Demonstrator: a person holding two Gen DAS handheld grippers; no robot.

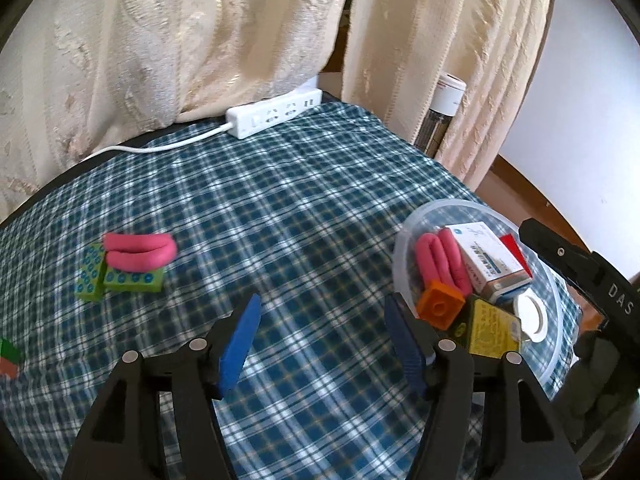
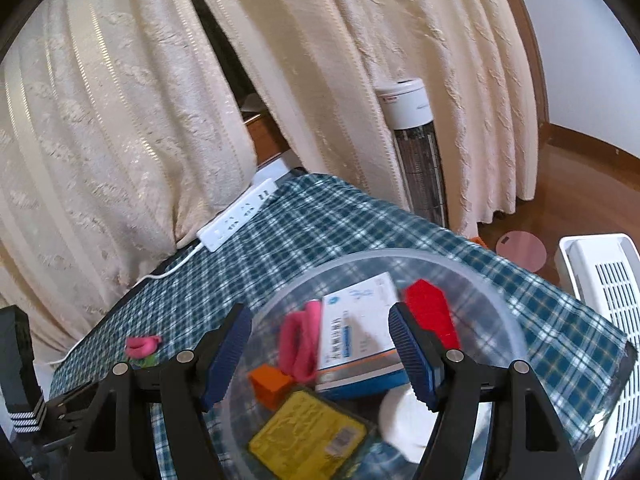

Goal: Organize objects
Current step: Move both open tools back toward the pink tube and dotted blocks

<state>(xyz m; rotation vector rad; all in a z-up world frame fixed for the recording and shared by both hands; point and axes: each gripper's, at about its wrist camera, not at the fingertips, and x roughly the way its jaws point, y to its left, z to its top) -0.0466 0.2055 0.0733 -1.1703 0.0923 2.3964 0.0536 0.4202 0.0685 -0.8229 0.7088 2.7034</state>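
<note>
Both grippers are standing released and empty, the left gripper (image 1: 320, 344) hanging over the blue plaid-covered surface (image 1: 288, 208) beside the round clear plastic bowl (image 1: 404, 240) of small items, the right gripper (image 2: 320, 354) hovering above that bowl, and farther off a pink foam roll (image 1: 138, 250) is lying on green studded blocks (image 1: 120, 278).

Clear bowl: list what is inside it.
The clear bowl holds a pink roll, white box, orange block, yellow box, white disc and a red piece. Anything beneath them is covered.
</note>
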